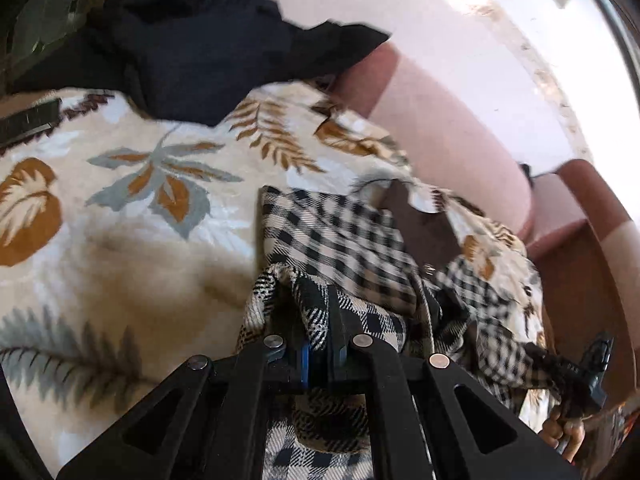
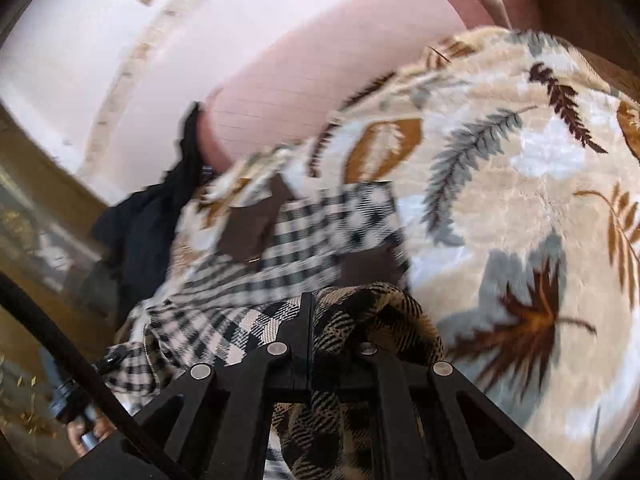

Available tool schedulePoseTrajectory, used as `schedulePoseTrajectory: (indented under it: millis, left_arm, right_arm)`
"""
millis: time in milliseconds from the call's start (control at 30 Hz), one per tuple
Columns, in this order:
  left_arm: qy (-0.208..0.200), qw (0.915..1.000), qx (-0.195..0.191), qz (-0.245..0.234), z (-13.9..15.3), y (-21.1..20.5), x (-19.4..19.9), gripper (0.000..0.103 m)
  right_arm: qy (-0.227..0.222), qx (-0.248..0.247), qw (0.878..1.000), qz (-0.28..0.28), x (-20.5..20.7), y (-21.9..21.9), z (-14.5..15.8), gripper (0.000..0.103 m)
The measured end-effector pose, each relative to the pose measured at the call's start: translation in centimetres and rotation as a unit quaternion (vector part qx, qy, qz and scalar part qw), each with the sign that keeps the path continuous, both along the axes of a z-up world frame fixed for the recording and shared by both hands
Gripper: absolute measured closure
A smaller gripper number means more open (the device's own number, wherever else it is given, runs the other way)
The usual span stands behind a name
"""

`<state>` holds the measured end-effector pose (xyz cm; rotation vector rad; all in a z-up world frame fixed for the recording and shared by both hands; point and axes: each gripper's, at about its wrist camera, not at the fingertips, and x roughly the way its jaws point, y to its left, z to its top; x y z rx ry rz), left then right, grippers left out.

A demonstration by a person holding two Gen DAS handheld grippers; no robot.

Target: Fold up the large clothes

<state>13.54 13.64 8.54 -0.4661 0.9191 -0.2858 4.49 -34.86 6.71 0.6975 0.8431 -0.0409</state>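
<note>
A black-and-cream checked garment [image 1: 344, 236] with brown patches lies stretched over a leaf-print blanket [image 1: 120, 208]. My left gripper [image 1: 318, 320] is shut on a bunched edge of it, the cloth spilling over both fingers. In the right wrist view the same checked garment [image 2: 304, 236] runs away from my right gripper [image 2: 310, 312], which is shut on another bunched edge. The fabric hangs lifted between the two grippers. The other gripper [image 1: 596, 364] and a hand [image 1: 560, 432] show at the lower right of the left wrist view.
A dark navy garment [image 1: 208, 40] is heaped at the far side of the blanket. A pink upholstered headboard or cushion [image 1: 448, 128] borders it, seen also as a pink cushion [image 2: 332, 60] in the right view. A black cable [image 2: 60, 340] crosses the lower left there.
</note>
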Motion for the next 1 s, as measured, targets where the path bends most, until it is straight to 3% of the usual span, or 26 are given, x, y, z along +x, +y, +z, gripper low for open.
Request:
schedulePoseTrajectory:
  millis: [100,400,500,567,633,733,900,1000]
  left_arm:
    - [0.007,0.9999,-0.011,-0.001,-0.6,-0.1,2.3,0.098]
    - [0.001,0.999,-0.043,0.012,-1.0,-0.9,8.2,0.097]
    - [0.014,0.9967,-0.077,0.02,-1.8,-0.6,9.5,0.096]
    - [0.015,0.9944,-0.102,0.022,-2.1,-0.3,10.2,0.096]
    - [0.014,0.9921,-0.123,0.023,-2.1,0.0,10.6,0.095]
    - [0.013,0.9886,-0.147,0.026,-2.1,0.4,10.8,0.094]
    - [0.006,0.9818,-0.187,0.033,-1.4,1.3,10.5,0.088]
    - [-0.005,0.9792,-0.2,0.036,-0.6,1.6,10.1,0.074]
  right_arm:
    - [0.016,0.015,1.0,-0.004,2.2,-1.2,-1.6,0.096]
    - [0.002,0.064,0.998,-0.026,7.1,-5.1,-3.6,0.096]
    - [0.011,0.078,0.997,-0.026,8.7,-5.9,-4.8,0.094]
    - [0.009,0.077,0.997,-0.026,9.5,-6.2,-5.2,0.084]
    - [0.001,0.081,0.996,-0.03,9.9,-6.4,-5.3,0.063]
    - [-0.013,0.068,0.996,-0.053,10.0,-7.0,-5.0,0.041]
    - [-0.02,0.071,0.995,-0.073,9.5,-8.1,-4.5,0.041]
    - [-0.027,0.054,0.996,-0.07,9.2,-7.9,-3.6,0.04]
